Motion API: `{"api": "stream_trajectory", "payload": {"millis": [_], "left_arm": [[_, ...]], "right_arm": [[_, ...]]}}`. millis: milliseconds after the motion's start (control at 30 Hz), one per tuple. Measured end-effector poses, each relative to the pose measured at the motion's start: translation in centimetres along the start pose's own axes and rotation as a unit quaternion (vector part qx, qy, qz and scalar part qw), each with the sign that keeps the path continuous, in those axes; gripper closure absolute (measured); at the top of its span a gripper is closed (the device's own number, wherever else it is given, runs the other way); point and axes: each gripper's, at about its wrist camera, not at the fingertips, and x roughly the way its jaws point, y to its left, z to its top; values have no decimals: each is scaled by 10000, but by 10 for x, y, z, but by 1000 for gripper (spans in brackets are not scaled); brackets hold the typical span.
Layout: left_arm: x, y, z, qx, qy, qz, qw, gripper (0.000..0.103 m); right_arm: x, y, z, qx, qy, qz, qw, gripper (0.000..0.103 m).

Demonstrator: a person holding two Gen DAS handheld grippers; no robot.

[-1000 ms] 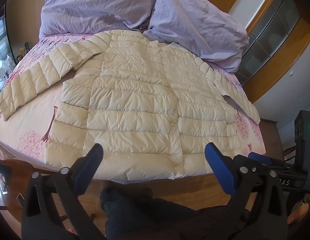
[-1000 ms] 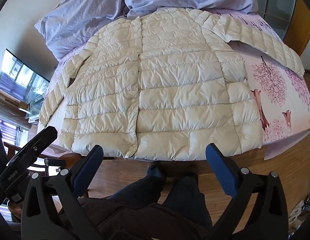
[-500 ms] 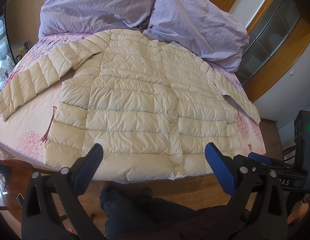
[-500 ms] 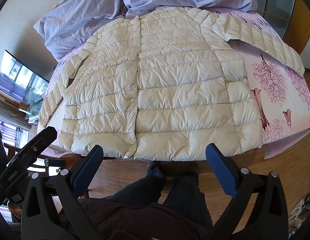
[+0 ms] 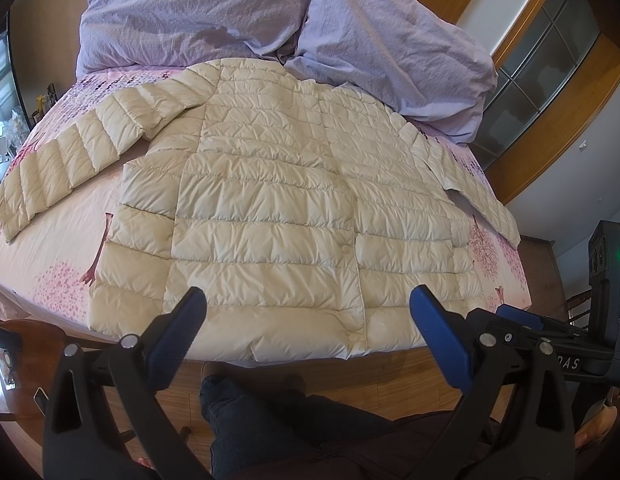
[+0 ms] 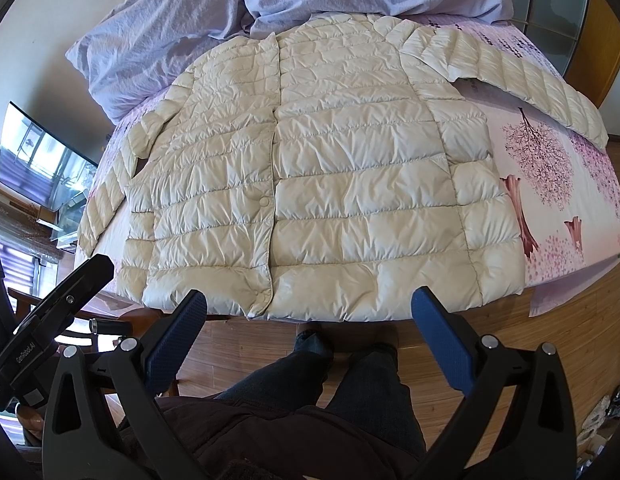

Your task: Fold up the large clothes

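Both tongs, left (image 5: 308,316) and right (image 6: 309,314), spread wide above cream puffer jacket (image 6: 322,184); "GenRobot.AI" label (image 6: 25,351).

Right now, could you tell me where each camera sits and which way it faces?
Left wrist: on the left gripper, held open above the bed's foot, looking up the cream jacket toward the lilac pillows; the person's legs show below.
Right wrist: on the right gripper, open too, same direction, slightly further right; legs and the other gripper's body at left.
Shared: jacket, pillows, floral sheet.
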Motion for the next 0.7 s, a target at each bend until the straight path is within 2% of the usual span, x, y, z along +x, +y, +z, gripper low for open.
{"api": "stream_trajectory", "payload": {"millis": [700], "left_arm": [[0,0,0,1,9,0,10000,2]], "right_arm": [[1,0,-2,7,7,-1,10000,1]]}}
